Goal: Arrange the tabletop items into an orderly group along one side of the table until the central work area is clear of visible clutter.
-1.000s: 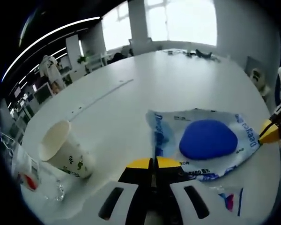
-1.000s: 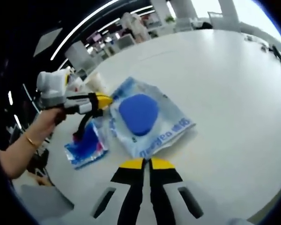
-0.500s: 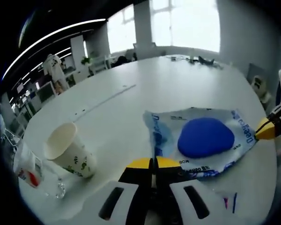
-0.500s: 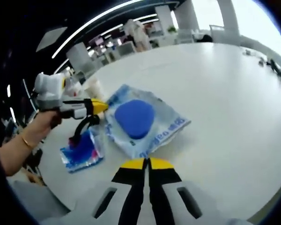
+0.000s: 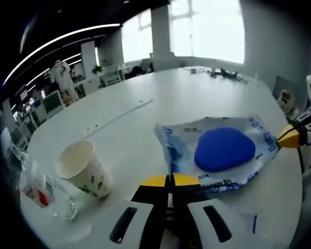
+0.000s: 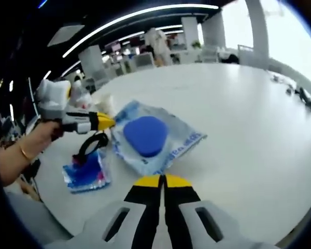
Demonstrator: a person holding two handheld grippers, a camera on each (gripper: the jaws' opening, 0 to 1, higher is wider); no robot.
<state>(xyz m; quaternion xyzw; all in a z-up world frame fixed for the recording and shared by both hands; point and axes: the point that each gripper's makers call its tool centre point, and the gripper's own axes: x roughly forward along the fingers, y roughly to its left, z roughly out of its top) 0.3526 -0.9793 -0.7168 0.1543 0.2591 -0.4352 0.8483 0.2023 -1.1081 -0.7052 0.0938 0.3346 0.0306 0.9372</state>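
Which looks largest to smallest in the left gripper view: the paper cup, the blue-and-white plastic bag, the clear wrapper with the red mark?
1. Blue-and-white plastic bag, clearly the largest.
2. Paper cup.
3. Clear wrapper with the red mark; it looks near the cup's size and its transparent edges are hard to trace, so this order is unsure.

Daylight pours through the far windows (image 5: 217,28), blown out to white, and washes the table (image 5: 160,104) in soft glare. Ceiling light strips (image 6: 145,21) bend hard near the edges; background desks look soft.
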